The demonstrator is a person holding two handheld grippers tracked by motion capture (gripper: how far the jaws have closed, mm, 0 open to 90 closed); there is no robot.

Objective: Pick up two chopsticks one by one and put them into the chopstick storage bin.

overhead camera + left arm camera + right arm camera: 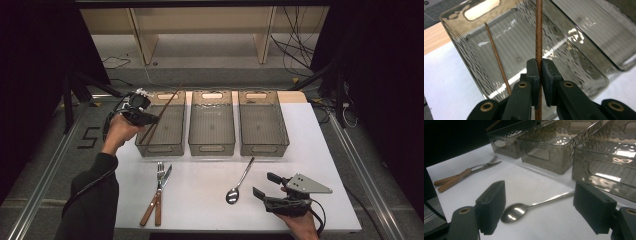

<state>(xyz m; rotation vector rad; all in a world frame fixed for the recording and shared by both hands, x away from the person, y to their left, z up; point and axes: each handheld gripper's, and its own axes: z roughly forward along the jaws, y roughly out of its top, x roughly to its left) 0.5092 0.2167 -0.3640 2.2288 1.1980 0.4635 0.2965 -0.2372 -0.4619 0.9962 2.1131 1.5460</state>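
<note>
The left gripper (539, 75) has its jaws clenched on a thin brown chopstick (538, 37) that runs straight up between them, over the leftmost bin (161, 131); a second chopstick (497, 57) leans inside it, left of the jaws, so the held one is probably meant to join it. Fork (159, 172) and knife (165, 176) lie together on the desk (210, 210). The right gripper (539, 207) rests with jaws released, the shiny steel spoon (524, 208) just ahead between them, likely next.
</note>
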